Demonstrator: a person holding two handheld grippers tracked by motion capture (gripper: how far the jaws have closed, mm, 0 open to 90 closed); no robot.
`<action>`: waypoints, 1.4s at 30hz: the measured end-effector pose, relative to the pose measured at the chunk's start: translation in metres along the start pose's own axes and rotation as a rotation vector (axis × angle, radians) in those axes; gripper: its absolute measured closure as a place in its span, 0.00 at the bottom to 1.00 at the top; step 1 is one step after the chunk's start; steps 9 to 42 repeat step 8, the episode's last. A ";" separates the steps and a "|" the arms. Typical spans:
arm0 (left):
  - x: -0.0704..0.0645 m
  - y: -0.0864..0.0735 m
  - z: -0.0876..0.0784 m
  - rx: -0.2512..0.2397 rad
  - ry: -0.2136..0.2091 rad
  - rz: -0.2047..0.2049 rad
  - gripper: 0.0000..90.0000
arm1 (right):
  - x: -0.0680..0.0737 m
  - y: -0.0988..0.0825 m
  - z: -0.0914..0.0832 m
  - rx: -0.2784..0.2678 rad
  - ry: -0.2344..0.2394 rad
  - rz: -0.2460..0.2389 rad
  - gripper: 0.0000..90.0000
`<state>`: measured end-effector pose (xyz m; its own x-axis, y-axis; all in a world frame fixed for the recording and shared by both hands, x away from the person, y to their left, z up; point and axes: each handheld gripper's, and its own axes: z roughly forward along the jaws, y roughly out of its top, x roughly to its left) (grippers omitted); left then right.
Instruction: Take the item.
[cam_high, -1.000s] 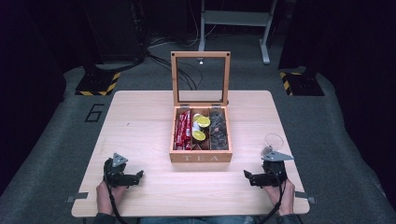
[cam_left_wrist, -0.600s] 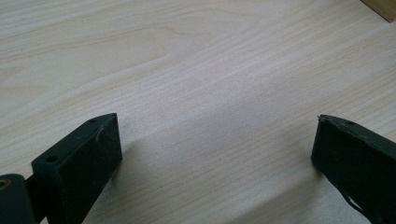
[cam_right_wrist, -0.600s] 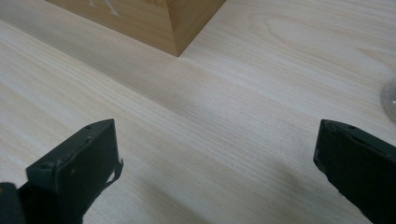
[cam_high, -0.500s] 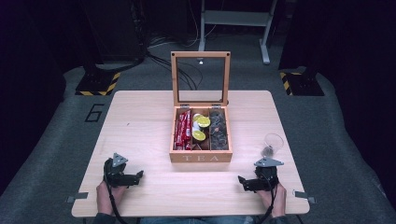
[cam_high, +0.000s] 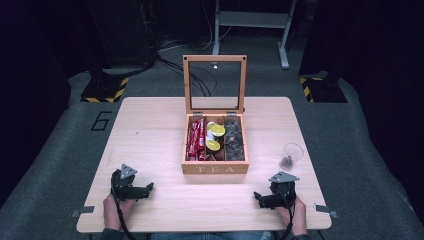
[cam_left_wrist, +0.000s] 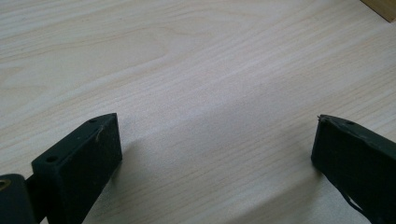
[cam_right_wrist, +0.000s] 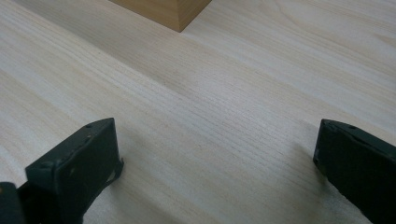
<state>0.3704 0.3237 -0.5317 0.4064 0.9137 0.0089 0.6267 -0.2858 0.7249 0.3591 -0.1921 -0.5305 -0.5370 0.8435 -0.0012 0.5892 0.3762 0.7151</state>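
Resting on table (cam_high: 165, 125), left gripper (cam_high: 146, 189) and right gripper (cam_high: 259, 198) gape empty, pointing inward; tea box (cam_high: 215, 167) lengthwise away, lid upright.

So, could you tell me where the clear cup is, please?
In the high view, the cup stands on the table's right side, right of the tea box, beyond the right gripper.

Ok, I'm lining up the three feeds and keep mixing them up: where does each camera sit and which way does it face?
High view: above the person's side, facing forward and down on the table and open tea box; both hands, left claw, right claw.
Left gripper view: rides the left claw, low over bare wood; jaws apart.
Right gripper view: rides the right claw, facing the box corner; jaws apart.
Shared: both gripper views catch a tea box corner.
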 end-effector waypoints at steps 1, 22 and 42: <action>0.000 0.000 0.000 0.000 0.000 0.000 0.02 | 0.000 0.000 0.000 0.000 0.002 -0.002 0.00; 0.000 0.000 0.000 0.000 0.001 0.001 0.02 | 0.000 0.000 0.000 0.000 0.002 -0.003 0.00; 0.000 0.000 0.000 0.000 0.001 0.001 0.02 | 0.000 0.000 0.000 0.000 0.002 -0.003 0.00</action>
